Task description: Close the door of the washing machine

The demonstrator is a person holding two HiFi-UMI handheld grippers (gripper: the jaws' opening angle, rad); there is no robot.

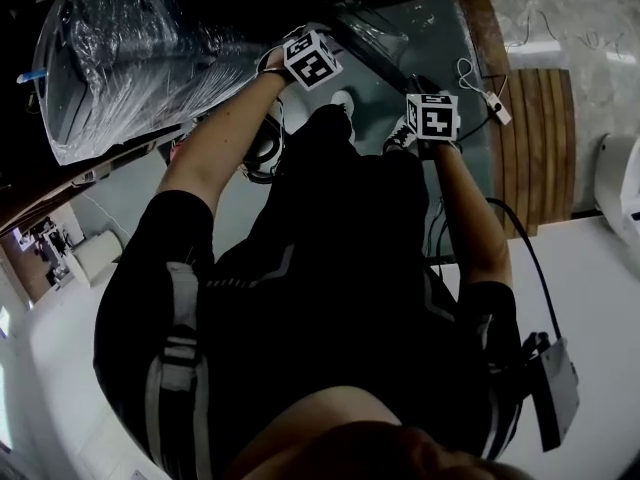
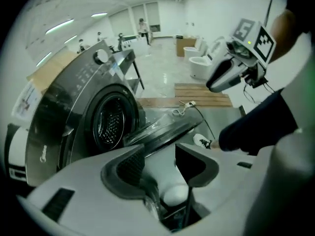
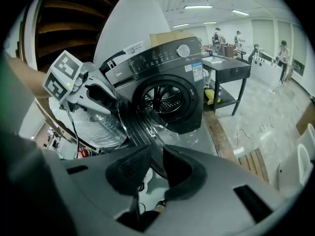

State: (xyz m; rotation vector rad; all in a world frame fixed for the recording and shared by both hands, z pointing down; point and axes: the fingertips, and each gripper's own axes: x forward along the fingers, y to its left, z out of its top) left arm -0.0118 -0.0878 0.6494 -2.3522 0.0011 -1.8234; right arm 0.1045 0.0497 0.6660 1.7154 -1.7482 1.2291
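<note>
At the far left a plastic-wrapped bulk [image 1: 120, 58] lies near the washing machine [image 2: 74, 112] and crowds that side. The machine's door [image 2: 164, 128] stands swung out from the round drum mouth [image 2: 110, 122], its rim reaching toward the person. The left hand-held gripper [image 2: 159, 164] has its jaws spread and pinches nothing; the door's rim lies beyond the gap. Further right, the right hand-held gripper [image 3: 156, 162] hangs in the air apart from the door, its jaws parted by a narrow gap with nothing in them. Right of the door the grey floor [image 2: 224, 113] runs to a wooden platform [image 2: 202, 95], with a white power strip [image 2: 189, 103] and its cable at the platform's near edge.

The left gripper view shows the door edge-on. The right gripper view shows the door's glass bowl from the side, with the left gripper's tip at its outer edge; I cannot tell whether it touches. The head view gives the two marker cubes, the arms and the black-clad torso, but not the drum.

The machine is dark grey with a sheen, and the drum inside is perforated metal. The door is a thick clear bowl set in a dark ring. The plastic is crinkled and glossy. The jaw pads are black and finely ribbed, set in smooth grey shells, and the platform is slatted
</note>
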